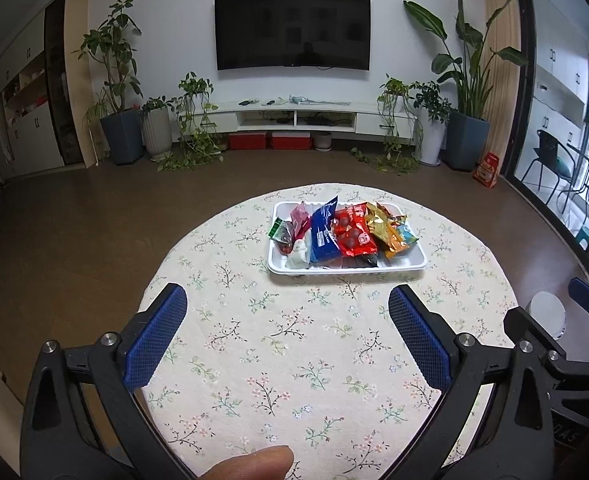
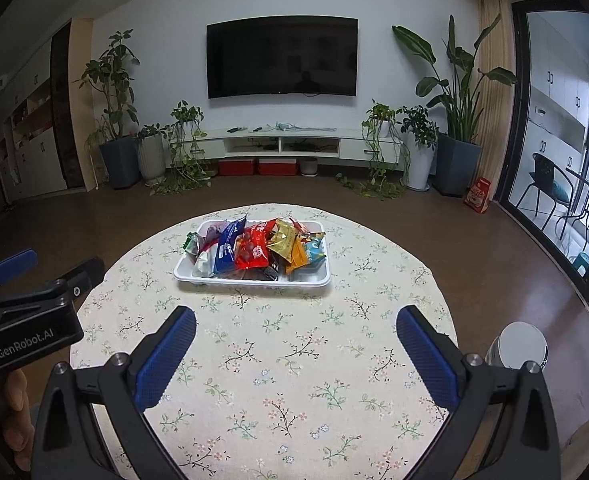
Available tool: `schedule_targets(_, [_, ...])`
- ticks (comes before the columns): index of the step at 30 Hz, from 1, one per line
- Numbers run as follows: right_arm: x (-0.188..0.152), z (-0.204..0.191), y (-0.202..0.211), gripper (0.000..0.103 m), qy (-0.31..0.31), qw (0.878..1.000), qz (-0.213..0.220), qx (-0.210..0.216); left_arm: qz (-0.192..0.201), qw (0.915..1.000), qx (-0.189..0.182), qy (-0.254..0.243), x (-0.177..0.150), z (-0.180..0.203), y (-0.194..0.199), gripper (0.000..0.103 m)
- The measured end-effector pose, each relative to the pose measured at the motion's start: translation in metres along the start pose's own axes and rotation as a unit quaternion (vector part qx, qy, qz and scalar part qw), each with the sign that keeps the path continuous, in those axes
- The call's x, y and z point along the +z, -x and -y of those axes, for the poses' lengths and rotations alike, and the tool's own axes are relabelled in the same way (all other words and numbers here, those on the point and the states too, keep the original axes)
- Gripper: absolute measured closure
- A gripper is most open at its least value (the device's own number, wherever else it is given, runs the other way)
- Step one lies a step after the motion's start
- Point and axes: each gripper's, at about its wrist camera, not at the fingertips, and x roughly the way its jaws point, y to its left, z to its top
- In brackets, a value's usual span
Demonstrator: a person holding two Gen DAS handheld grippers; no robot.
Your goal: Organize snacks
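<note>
Glossy foil snack packets [image 1: 344, 232] lay heaped in a white rectangular plastic tray [image 1: 408, 266] at twelve o'clock on the round floral tablecloth [image 1: 294, 360]. The left gripper [image 1: 287, 304] and right gripper [image 2: 296, 326] both gaped wide, mesh-textured blue pads [image 2: 162, 360] holding nothing. Lower packets were hidden. Only the right view showed the other gripper's lettering.

White tray [image 1: 282, 266] sits on the round floral-cloth surface [image 1: 254, 340], toward its far edge. Inside the tray: blue packet [image 1: 323, 236] upright at centre, red packet [image 1: 352, 232] just right of it, gold packets [image 1: 386, 228] further right, pink packet [image 1: 300, 218] and green packet [image 1: 278, 230] left. Left claw [image 1: 287, 308] hovers near side of the tray, jaws spread wide, holding nothing.
</note>
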Motion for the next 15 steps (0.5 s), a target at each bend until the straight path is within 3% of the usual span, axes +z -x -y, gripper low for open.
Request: schedule_targets(15, [0.0, 0.003, -0.006, 0.001, -0.004, 1.0, -0.009, 0.002, -0.013, 0.9999, -0.005, 0.003, -0.004, -0.001, -0.016, 0.001])
